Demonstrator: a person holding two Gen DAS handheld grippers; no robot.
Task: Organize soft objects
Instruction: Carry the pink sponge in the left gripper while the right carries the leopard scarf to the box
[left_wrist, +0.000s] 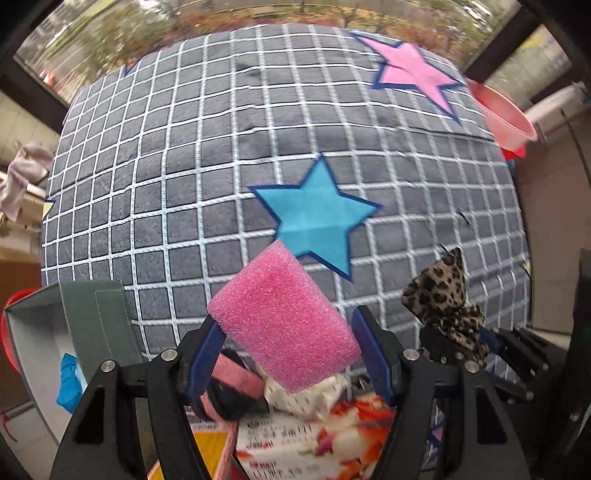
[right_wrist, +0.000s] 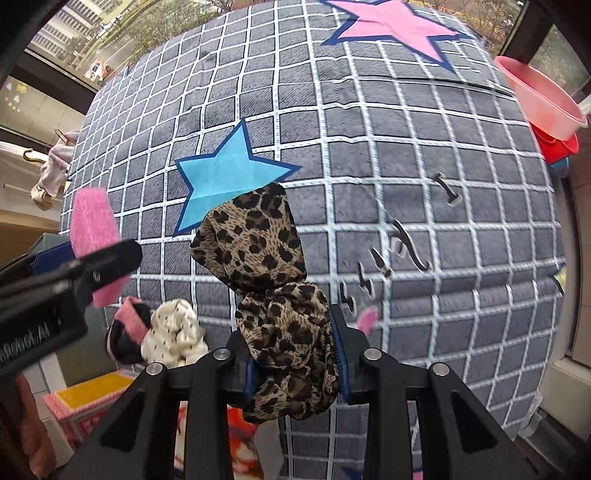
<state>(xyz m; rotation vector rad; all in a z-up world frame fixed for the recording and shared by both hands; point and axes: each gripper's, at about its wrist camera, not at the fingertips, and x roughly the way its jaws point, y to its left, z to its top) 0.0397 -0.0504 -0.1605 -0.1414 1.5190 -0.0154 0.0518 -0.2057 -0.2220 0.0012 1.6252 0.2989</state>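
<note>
A pink foam sponge (left_wrist: 284, 321) is clamped between the blue pads of my left gripper (left_wrist: 288, 352), lifted above the grey checked blanket (left_wrist: 207, 155). The sponge (right_wrist: 92, 218) and left gripper (right_wrist: 88, 264) also show at the left of the right wrist view. My right gripper (right_wrist: 295, 356) is shut on a bunched leopard-print cloth (right_wrist: 273, 280), which sticks up past its fingers. That cloth (left_wrist: 441, 295) and the right gripper (left_wrist: 460, 339) appear at the right in the left wrist view. A pink-and-black soft item (right_wrist: 127, 332) and a white dotted scrunchie (right_wrist: 173, 334) lie below.
An open grey-green box (left_wrist: 92, 325) stands at the left with a blue item (left_wrist: 68, 384) inside. Printed cartons (left_wrist: 295, 443) lie under the soft items. A pink basin (right_wrist: 539, 96) sits at the blanket's right edge. Windows run along the far side.
</note>
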